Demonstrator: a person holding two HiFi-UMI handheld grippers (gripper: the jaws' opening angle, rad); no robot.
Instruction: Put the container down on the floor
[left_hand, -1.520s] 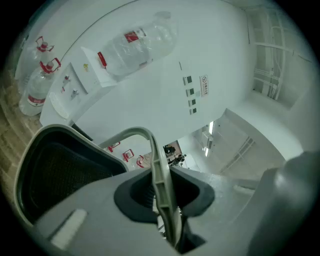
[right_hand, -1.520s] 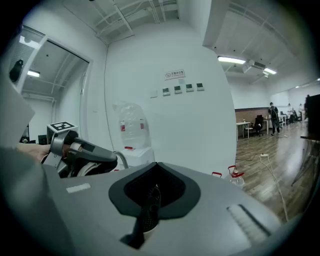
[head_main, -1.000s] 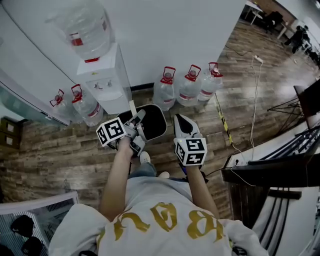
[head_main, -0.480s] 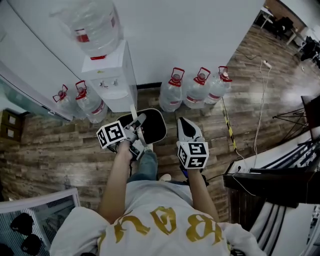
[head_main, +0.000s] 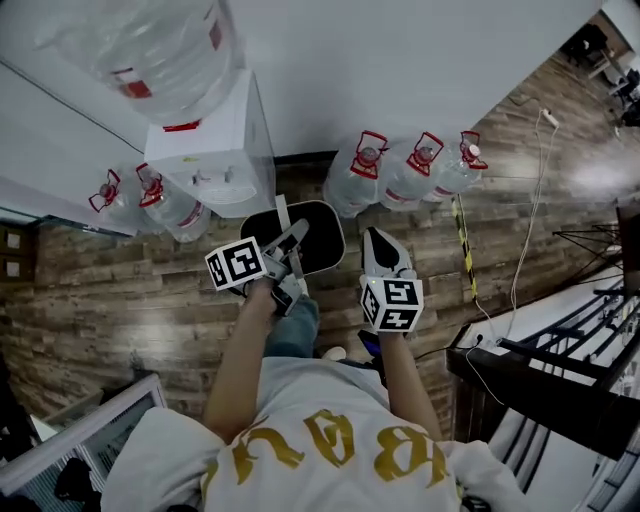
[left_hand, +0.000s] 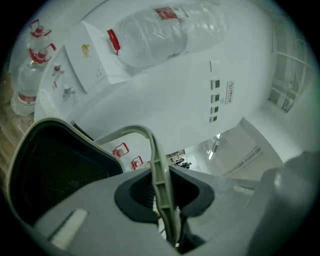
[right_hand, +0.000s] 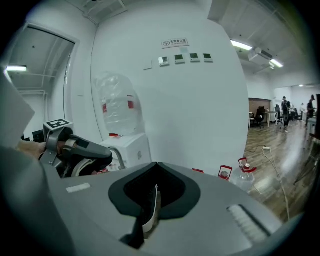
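In the head view, we see one black oval plastic container with a pale rim (head_main: 318, 240) hanging from the left gripper (head_main: 292, 240). It sits in front of the white water dispenser (head_main: 215, 160) and looks clear of the wooden floor (head_main: 130, 300). The right gripper (head_main: 381, 248) is beside the container, apart from it. We count one upturned clear bottle (head_main: 150, 45) on the dispenser and five red-capped water jugs (head_main: 412, 172) on the floor, two to its left and three to its right.

In the left gripper view, the jaws pinch the container's pale grey-green handle (left_hand: 156, 165). We should lower it straight and release only once the base rests flat, clear of the jugs and our feet.

In the right gripper view, the jaws are pressed together on nothing.
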